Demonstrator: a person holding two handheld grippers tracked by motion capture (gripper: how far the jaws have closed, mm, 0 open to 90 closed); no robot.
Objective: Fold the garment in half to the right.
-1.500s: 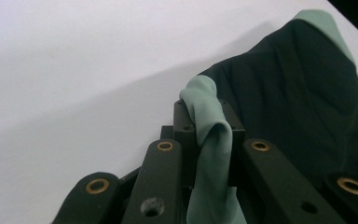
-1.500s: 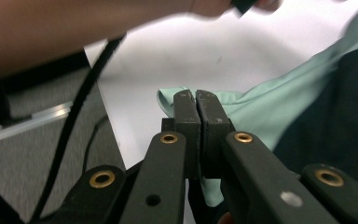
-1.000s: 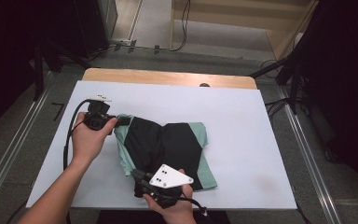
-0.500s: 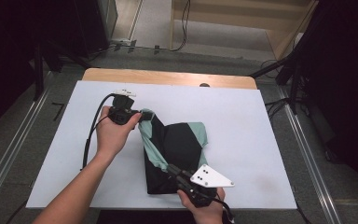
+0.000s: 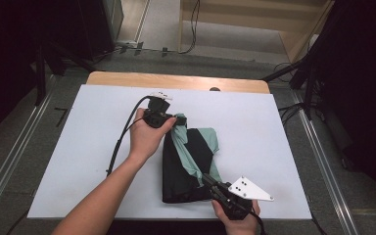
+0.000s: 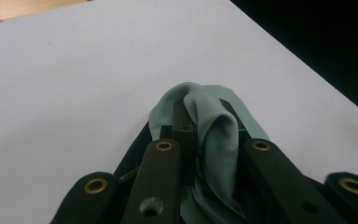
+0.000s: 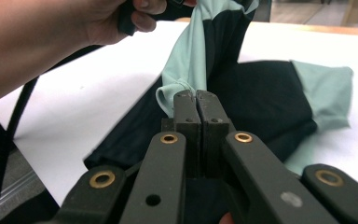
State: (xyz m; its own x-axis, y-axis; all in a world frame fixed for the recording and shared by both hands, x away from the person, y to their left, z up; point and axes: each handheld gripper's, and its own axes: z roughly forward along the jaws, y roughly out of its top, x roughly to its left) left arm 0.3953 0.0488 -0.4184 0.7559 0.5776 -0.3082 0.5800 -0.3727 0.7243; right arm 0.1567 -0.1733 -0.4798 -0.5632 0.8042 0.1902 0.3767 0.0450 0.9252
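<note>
A black and mint-green garment [image 5: 188, 164] lies partly folded in the middle of the white table [image 5: 88, 147]. My left gripper [image 5: 177, 119] is shut on the garment's far green corner, and the cloth [image 6: 214, 135] bunches over its black jaws in the left gripper view. My right gripper [image 5: 206, 179] is shut on the near green edge at the table's front. In the right gripper view its jaws [image 7: 196, 100] pinch the green hem [image 7: 179, 91], and the strip of cloth stretches up from there to the left hand [image 7: 74, 28].
Bare white table surface spreads left and right of the garment. A wooden strip [image 5: 176, 81] runs along the far edge. A black cable [image 5: 120, 139] trails from the left gripper beside the forearm. Dark floor and metal rails surround the table.
Both grippers have moved to the right across the table, pulling the garment's left side over its middle. The cloth now lies narrower and more folded.
</note>
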